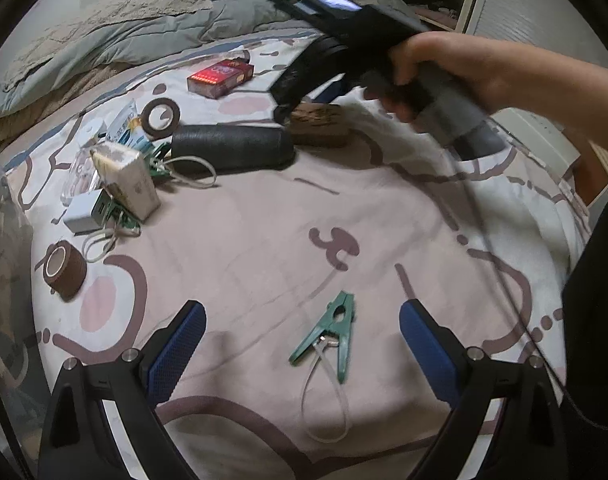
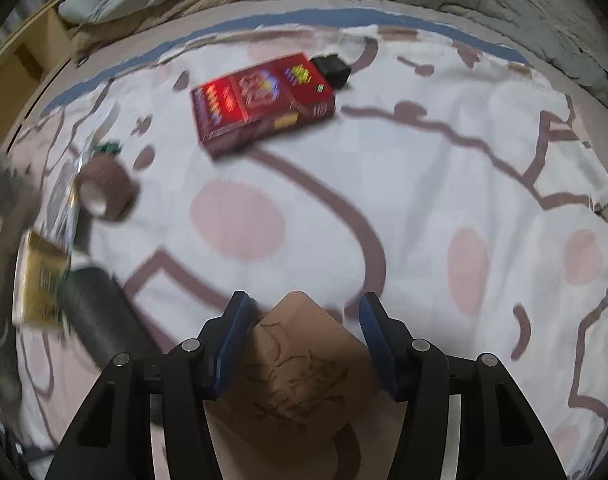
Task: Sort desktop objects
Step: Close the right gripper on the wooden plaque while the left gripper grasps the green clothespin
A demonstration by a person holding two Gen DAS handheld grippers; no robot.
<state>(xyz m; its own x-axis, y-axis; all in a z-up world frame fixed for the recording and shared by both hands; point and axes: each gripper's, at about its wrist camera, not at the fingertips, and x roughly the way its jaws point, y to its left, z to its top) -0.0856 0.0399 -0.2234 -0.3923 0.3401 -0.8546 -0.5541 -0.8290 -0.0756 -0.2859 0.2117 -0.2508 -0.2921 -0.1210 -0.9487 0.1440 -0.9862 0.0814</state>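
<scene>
At the bottom centre of the right wrist view, the right tool (image 2: 304,340) straddles a tan engraved wooden card (image 2: 304,376) on the bed, contact unclear, while the left tool (image 1: 304,344) gapes unclenched above a green plastic clothespin (image 1: 331,334), likely needing descent and closing.

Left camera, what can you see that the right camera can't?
Only the left camera shows the green clip with its white loop, lying between the open left tool's fingers, plus the white charger and the person's hand holding the other tool. Only the right camera shows the small black block behind the red box, and the right tool up close. Both show the red box, the brown wooden piece, the black roll and the patterned sheet.
</scene>
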